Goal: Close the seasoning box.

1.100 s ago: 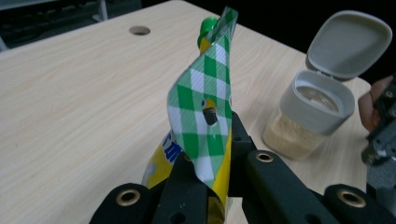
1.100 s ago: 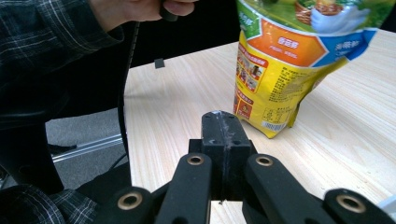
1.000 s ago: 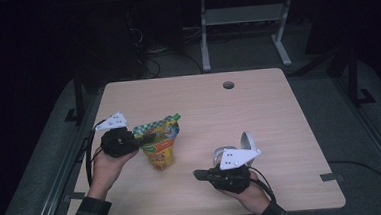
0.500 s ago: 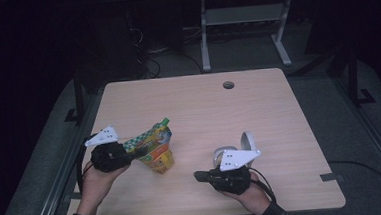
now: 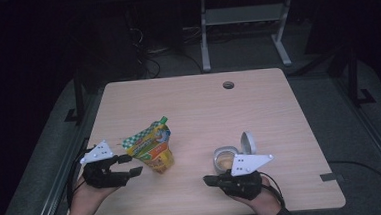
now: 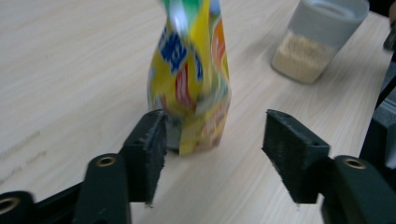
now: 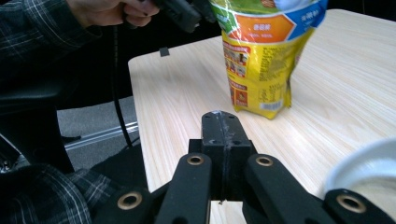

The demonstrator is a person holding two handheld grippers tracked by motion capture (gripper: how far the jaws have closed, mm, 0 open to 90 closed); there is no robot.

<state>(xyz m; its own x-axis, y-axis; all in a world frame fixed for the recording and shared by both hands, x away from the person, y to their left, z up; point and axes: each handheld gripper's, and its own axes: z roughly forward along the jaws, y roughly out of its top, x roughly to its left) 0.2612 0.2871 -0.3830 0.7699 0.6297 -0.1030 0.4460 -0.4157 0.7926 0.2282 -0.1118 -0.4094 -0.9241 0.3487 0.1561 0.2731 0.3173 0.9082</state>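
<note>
1. The yellow plastic stand-up pouch with a green top and printed labels stood on its base on the pale wooden bench, in the left front part, its long axis rising but leaning so the green top tipped toward the far right in the high view.
2. It lay directly ahead of the left gripper, its lower body in the gap near the left-hand jaw in the left gripper view; the picture is too blurred to tell whether that pad brushed it.
3. That gripper's jaws stood apart and had just been opening, with the pouch between them but not pressed from both sides.
4. The left hand was plainly the nearer one, so any re-grip or steadying would likely fall to it.
5. The pouch looked soft, creased and bulged at the base, and could topple.
6. The right gripper rested well apart toward the front right, jaws together on nothing.
7. Just beyond it stood a small clear round jar of pale granules with its grey lid flipped up.
</note>
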